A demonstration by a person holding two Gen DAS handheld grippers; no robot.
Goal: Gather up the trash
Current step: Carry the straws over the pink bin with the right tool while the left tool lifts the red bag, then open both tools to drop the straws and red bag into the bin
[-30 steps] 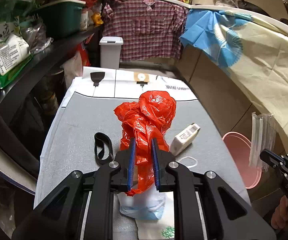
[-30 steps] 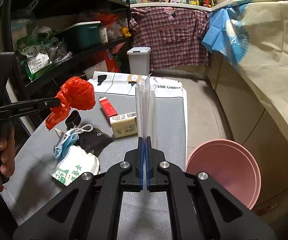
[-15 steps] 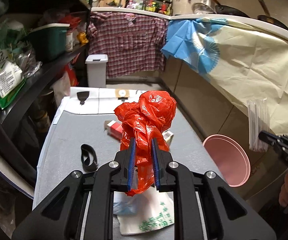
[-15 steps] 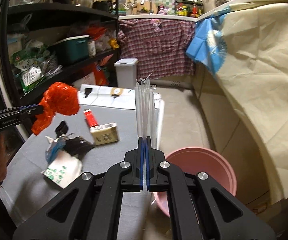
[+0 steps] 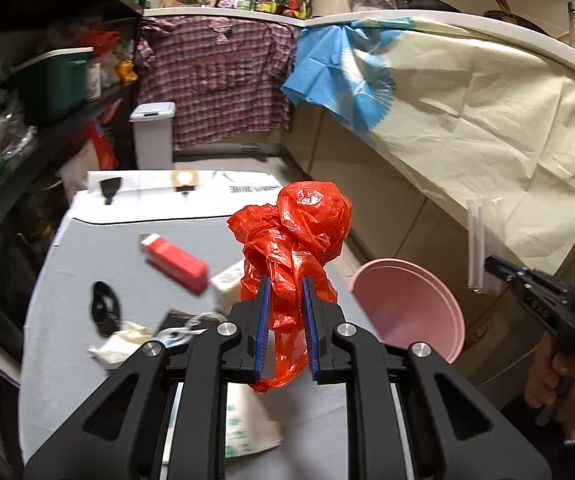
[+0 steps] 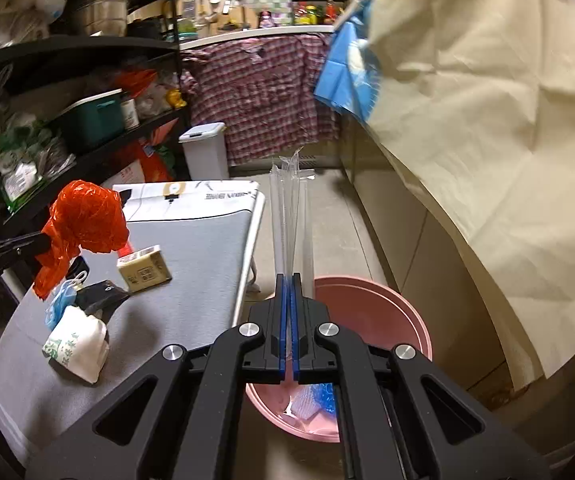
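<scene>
My left gripper (image 5: pixel 286 284) is shut on a crumpled red plastic bag (image 5: pixel 299 232), held above the grey table (image 5: pixel 87 248); the bag also shows in the right wrist view (image 6: pixel 83 220). My right gripper (image 6: pixel 288 280) is shut on a clear plastic wrapper (image 6: pixel 289 216) that stands upright, above the pink basin (image 6: pixel 383 300) on the floor right of the table. The basin (image 5: pixel 411 304) holds some bluish-white trash (image 6: pixel 311 400). The right gripper (image 5: pixel 487 262) with the wrapper (image 5: pixel 475 248) shows at the right in the left wrist view.
On the table lie a red box (image 5: pixel 175 260), a beige box (image 6: pixel 143 268), a black band (image 5: pixel 105 308), a black pouch (image 6: pixel 99 296), a face mask (image 6: pixel 61 300) and a white printed bag (image 6: pixel 75 344). Shelves (image 6: pixel 67 80) stand left, a white bin (image 6: pixel 203 148) behind.
Both grippers moved right toward the basin. My right gripper now hangs over the basin with the wrapper; my left has carried the red bag toward the table's right edge.
</scene>
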